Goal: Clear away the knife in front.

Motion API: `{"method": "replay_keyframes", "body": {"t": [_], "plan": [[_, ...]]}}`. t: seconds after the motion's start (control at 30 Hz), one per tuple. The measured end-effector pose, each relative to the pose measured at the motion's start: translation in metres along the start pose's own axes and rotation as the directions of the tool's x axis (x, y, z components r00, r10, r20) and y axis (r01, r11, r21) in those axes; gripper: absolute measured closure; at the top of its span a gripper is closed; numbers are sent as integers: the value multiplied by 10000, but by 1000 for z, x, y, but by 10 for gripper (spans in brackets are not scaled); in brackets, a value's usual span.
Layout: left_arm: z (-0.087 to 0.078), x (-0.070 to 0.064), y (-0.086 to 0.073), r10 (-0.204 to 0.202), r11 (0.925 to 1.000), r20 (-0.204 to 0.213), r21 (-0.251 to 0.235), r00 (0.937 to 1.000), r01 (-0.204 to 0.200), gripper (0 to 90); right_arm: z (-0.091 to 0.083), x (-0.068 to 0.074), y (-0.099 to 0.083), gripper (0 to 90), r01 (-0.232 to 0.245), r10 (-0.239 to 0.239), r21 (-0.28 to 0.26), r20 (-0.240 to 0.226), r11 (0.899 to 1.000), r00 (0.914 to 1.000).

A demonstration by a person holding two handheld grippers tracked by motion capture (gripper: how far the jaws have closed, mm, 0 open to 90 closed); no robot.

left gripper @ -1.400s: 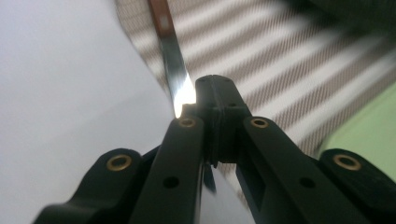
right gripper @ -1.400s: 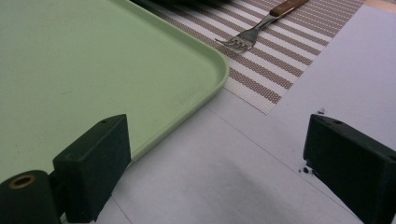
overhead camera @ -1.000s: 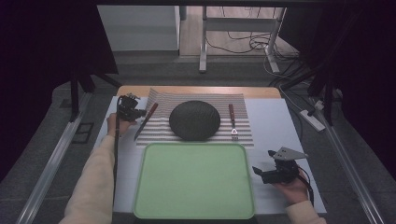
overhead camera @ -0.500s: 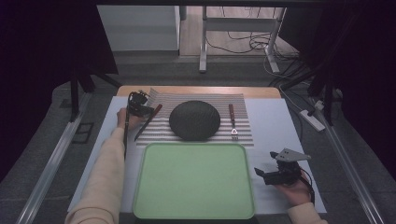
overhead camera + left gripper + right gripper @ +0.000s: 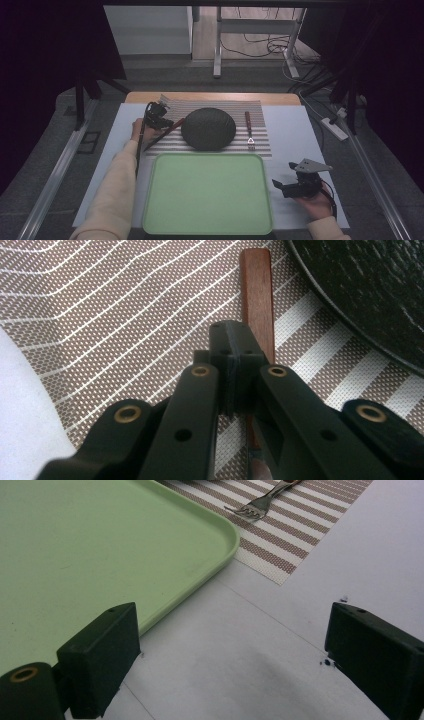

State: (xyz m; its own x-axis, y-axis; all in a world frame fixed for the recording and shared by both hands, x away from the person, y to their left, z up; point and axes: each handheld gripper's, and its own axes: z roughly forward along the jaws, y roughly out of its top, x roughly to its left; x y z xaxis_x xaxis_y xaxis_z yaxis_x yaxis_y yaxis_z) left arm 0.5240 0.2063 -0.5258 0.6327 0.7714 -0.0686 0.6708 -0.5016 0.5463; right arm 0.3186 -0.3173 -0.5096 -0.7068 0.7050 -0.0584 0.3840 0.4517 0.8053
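A white sheet (image 5: 295,135) covers the table, with a wooden edge (image 5: 210,96) left bare at its far side. A striped woven placemat (image 5: 260,145) is laid on the sheet, and a green tray (image 5: 207,192) lies nearer the person, its far rim overlapping the mat. Beyond the table, a grey floor, table legs (image 5: 218,45) and loose cables (image 5: 260,47) are seen; both sides of the room are lost in darkness.

The left gripper (image 5: 235,375) is seen with its jaws closed together, pads touching, nothing visibly pinched between them. It is held over the mat, and a wooden-handled utensil (image 5: 258,300) lies directly beneath and ahead of the tips. Its working end is hidden under the jaws, so its kind cannot be told. To the right of it a dark, textured round dish (image 5: 370,295) is cut off by the frame edge.

The right gripper (image 5: 230,645) is held wide open and empty above the bare sheet. The tray's corner (image 5: 220,530) lies at its left jaw, and a fork (image 5: 260,504) rests on the mat ahead, its handle cut off.
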Motion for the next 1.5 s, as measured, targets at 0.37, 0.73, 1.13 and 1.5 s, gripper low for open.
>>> {"method": "replay_keyframes", "body": {"t": [0.37, 0.73, 1.13, 1.5], "plan": [[-10, -1, 3, 21, 10000, -406, 5, 9992, -21, 676, 0, 0, 0, 74, 26, -26, 75, 37, 10000, 10000], [-40, -8, 4, 710, 9883, 458, 1318, 9964, -765, 234, 2, 0, 0, 75, 37, -37, 132, 22, 9999, 10000], [-16, -10, 9, 977, 9621, 166, 2541, 9951, -987, 307, 3, -1, 0, 74, 19, -18, 212, -17, 9998, 10000], [-12, -11, 13, 1219, 9489, 600, 2858, 9907, -1340, 681, 5, 1, 0, 74, 58, -56, 336, -42, 9994, 10000]]}}
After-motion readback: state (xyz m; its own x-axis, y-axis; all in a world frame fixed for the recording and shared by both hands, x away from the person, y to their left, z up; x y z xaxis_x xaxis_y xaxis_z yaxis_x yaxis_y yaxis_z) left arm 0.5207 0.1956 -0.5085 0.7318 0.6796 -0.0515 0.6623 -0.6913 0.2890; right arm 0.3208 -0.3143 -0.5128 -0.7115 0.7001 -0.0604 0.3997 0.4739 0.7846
